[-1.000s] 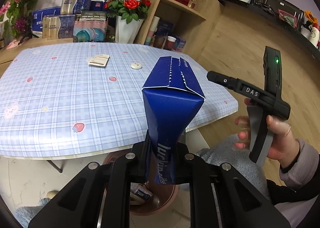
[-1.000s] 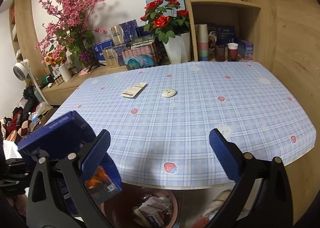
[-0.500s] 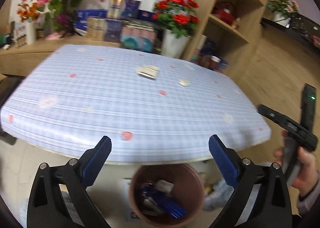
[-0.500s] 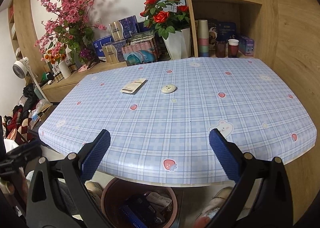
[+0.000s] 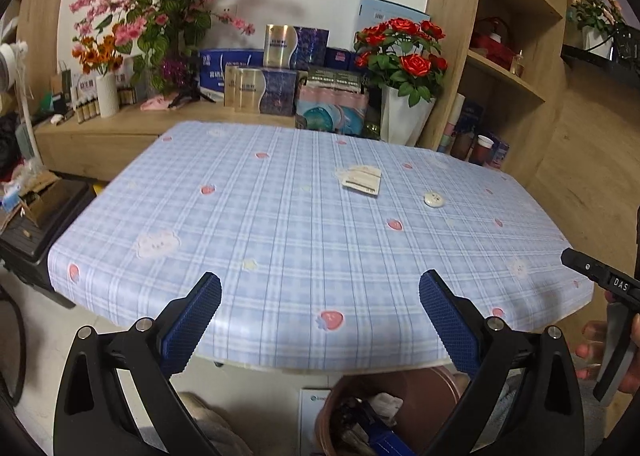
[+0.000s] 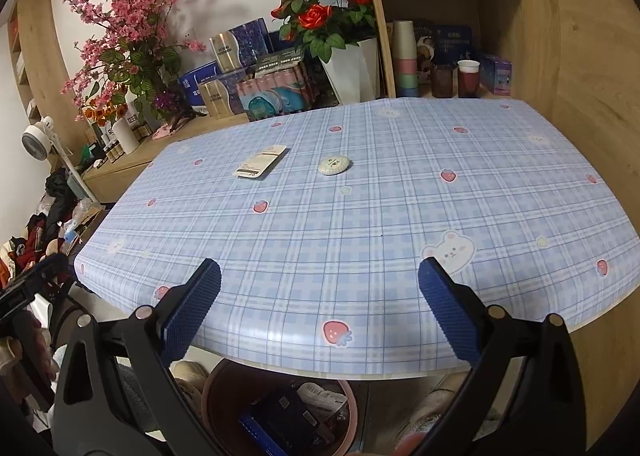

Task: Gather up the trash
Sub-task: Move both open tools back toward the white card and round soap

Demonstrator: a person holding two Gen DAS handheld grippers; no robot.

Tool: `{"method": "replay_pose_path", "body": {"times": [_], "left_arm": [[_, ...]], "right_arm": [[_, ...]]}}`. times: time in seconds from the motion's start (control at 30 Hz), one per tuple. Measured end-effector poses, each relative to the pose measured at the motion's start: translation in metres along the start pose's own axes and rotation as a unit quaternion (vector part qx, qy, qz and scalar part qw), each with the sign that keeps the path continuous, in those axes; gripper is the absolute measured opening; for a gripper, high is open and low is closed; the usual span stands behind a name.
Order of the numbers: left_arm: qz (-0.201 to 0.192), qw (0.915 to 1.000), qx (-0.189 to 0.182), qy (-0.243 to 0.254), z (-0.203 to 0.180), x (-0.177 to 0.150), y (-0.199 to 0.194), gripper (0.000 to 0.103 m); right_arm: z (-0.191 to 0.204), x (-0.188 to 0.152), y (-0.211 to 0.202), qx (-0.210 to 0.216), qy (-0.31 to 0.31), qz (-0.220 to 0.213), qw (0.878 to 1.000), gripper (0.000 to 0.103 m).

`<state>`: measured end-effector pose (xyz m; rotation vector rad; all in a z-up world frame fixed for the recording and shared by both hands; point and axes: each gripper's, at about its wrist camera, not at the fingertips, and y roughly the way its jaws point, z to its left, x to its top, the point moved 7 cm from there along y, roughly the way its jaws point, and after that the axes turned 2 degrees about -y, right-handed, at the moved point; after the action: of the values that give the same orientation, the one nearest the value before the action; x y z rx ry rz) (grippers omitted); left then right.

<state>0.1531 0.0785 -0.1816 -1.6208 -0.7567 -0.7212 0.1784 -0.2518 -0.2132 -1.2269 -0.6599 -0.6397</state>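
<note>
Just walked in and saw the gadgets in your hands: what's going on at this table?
A person is clearing trash with a handheld claw in each hand. Both the left claw and the right claw are open and empty, hovering over the table's near edge. A blue carton already lies in the brown bin under the table. A flat packet and a small round white item are yet to be collected.

Worktop cover: blue plaid cloth with strawberry prints (image 6: 360,240).
Rear left: pink blossom arrangement (image 6: 120,28).
Rear centre: red roses in white vase (image 6: 348,68).
Sideboard: stacked gift boxes (image 5: 276,76).
Right: wooden shelf unit (image 5: 516,56).
</note>
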Motion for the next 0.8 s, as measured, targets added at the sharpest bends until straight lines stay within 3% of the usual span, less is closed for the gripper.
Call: {"method": "replay_pose_path", "body": {"times": [0.33, 0.47, 0.8], "left_arm": [[-0.009, 0.9994, -0.026, 0.019, -0.017, 0.021, 0.023, 0.097], [-0.008, 0.9990, -0.036, 0.024, -0.024, 0.027, 0.037, 0.097], [0.013, 0.9987, -0.037, 0.032, -0.030, 0.037, 0.092, 0.097]], "right_arm": [[-0.014, 0.007, 0.021, -0.001, 0.002, 0.017, 1.000, 0.097], [-0.021, 0.009, 0.034, -0.028, -0.017, 0.034, 0.999, 0.097], [-0.043, 0.023, 0.084, -0.043, -0.036, 0.059, 0.997, 0.097]]}}
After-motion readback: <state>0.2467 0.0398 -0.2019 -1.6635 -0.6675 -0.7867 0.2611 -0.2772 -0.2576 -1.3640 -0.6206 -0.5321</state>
